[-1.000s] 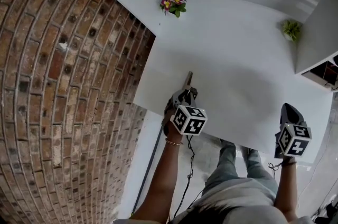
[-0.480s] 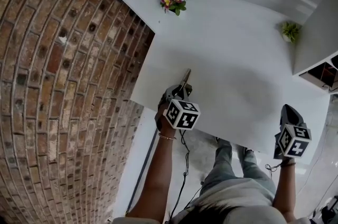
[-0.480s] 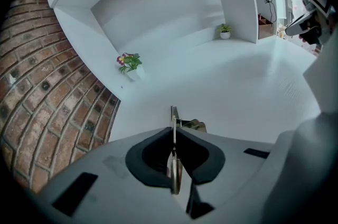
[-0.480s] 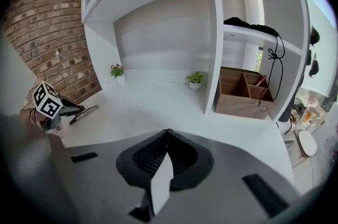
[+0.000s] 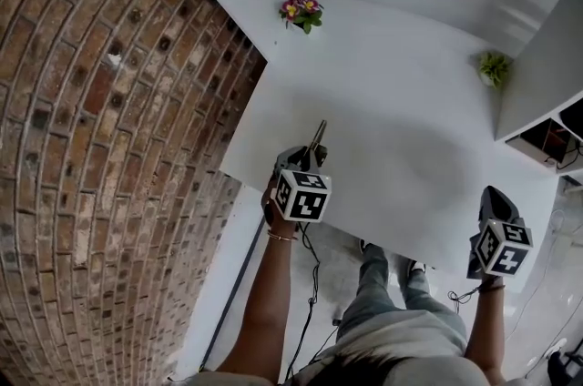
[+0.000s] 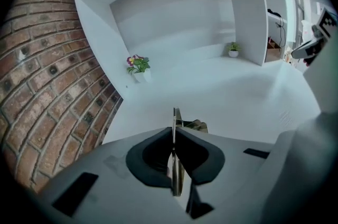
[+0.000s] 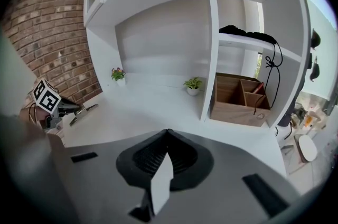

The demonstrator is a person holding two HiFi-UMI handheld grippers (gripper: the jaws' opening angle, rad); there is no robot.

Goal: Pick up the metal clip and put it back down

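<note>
While down-tilted left gripper [image 5: 312, 157] clamps metal clip [image 5: 318, 135], right gripper [image 5: 493, 196] hovers apart.

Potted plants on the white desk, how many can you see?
2. The flowering plant sits at the back left, near the brick wall; the small green plant sits at the back right, beside the shelf divider. I see no others.

- On my left I see a red brick wall [image 5: 100, 147] running right beside the white table [image 5: 410, 129].
- White shelving [image 7: 208, 33] rises behind the table and on its right.
- A flowering pot [image 5: 301, 11] and a small green plant [image 5: 493, 66] stand at the back.
- A wooden box [image 7: 240, 97] sits in a shelf bay.
</note>
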